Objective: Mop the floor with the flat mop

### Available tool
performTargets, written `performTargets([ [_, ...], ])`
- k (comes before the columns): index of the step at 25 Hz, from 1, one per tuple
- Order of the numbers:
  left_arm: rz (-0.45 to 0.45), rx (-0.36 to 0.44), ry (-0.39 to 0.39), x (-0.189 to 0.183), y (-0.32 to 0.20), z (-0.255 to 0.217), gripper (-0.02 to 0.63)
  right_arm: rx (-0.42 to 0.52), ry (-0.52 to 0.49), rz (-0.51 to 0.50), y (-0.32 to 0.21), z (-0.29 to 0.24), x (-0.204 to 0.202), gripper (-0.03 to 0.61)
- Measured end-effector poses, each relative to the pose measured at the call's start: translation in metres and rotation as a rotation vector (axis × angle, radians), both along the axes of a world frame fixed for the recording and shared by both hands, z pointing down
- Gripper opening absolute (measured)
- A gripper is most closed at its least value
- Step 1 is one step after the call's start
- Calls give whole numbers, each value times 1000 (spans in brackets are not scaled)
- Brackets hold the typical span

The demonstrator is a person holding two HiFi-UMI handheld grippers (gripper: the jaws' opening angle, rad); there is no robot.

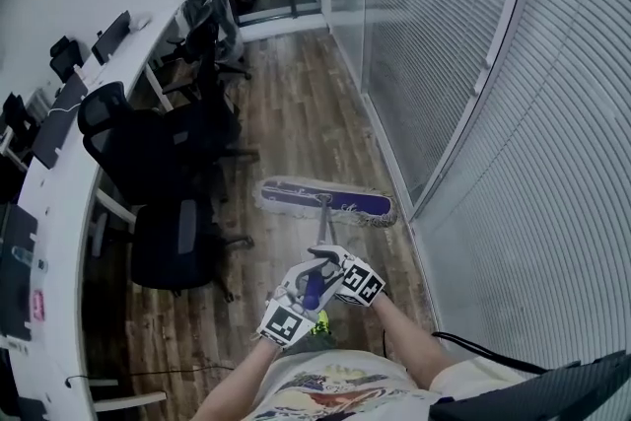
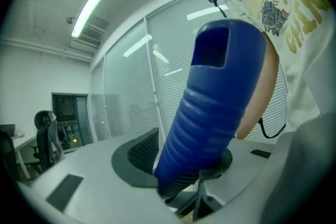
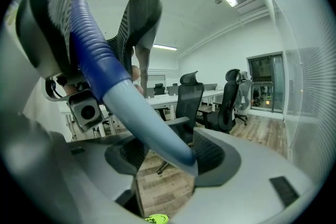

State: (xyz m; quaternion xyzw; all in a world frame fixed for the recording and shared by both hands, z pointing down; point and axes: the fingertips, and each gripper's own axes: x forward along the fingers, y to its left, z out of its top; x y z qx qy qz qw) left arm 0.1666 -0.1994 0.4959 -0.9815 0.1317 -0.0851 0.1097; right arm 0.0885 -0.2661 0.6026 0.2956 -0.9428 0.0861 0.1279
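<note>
Flat mop (image 1: pixel 325 201) is lying pad-down on the wooden floor (image 1: pixel 296 104) in the head view, ahead of the person. It is sitting in the aisle between a row of black office chairs (image 1: pixel 148 153) beside a long white table (image 1: pixel 61 212) and a glass partition (image 1: pixel 444 64), with one end close to the partition's foot. The left tool (image 1: pixel 304 289) and right tool (image 1: pixel 330 263) are both clasping the handle near its top. In the left gripper view, the left tool (image 2: pixel 184 170) is clenching the ribbed blue grip (image 2: pixel 210 113). In the right gripper view, the right tool (image 3: pixel 168 157) is pinching the pale shaft (image 3: pixel 147 123) just below that grip. Judging from this, a wide sweep is risking a knock against the partition or a snag on a chair base. The smooth round shaft is also likely to twist in the right tool's jaws if the pad drags.
</note>
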Motion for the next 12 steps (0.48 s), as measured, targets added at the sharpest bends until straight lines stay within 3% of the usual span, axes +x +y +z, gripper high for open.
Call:
performTargets([
  [12,-2,38,-38,8,145,8,133,35,-29,-18,143,-5,2,247],
])
